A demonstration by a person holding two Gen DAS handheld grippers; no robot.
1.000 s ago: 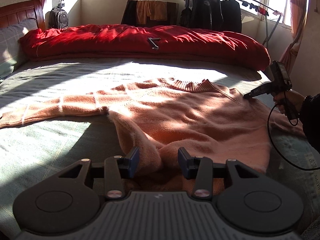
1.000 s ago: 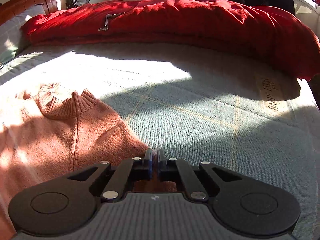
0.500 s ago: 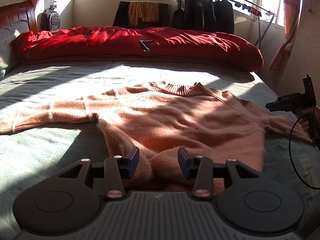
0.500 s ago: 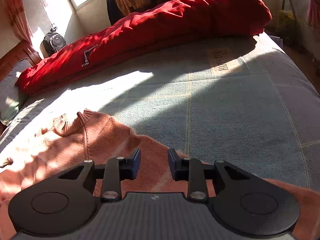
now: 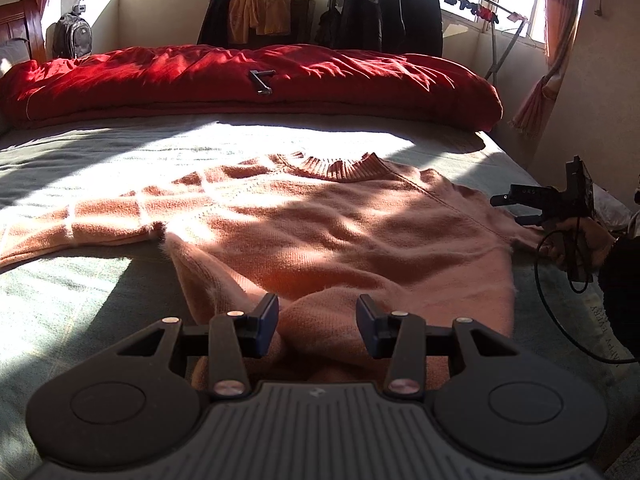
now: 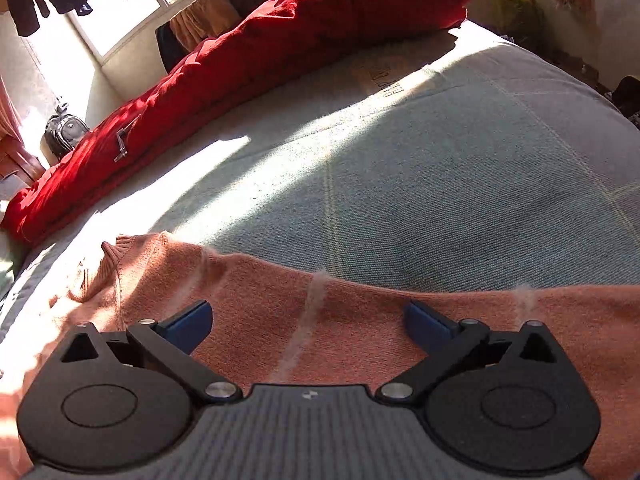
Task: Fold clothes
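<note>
On the bed [image 5: 60, 304], orange sweater [image 5: 340, 232] spread flat, left gripper [image 5: 317, 322] part open around a bump of its hem, pads not pressing, right gripper [image 6: 308, 322] just opened wide over a sleeve [image 6: 360, 312], bare bed beyond, red quilt [image 5: 240, 76] along far edge.

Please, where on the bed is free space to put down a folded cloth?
Free: the green sheet between the pink sweater and the red quilt; also the sheet patch below the left sleeve. Crowded: the middle, covered by the sweater.
</note>
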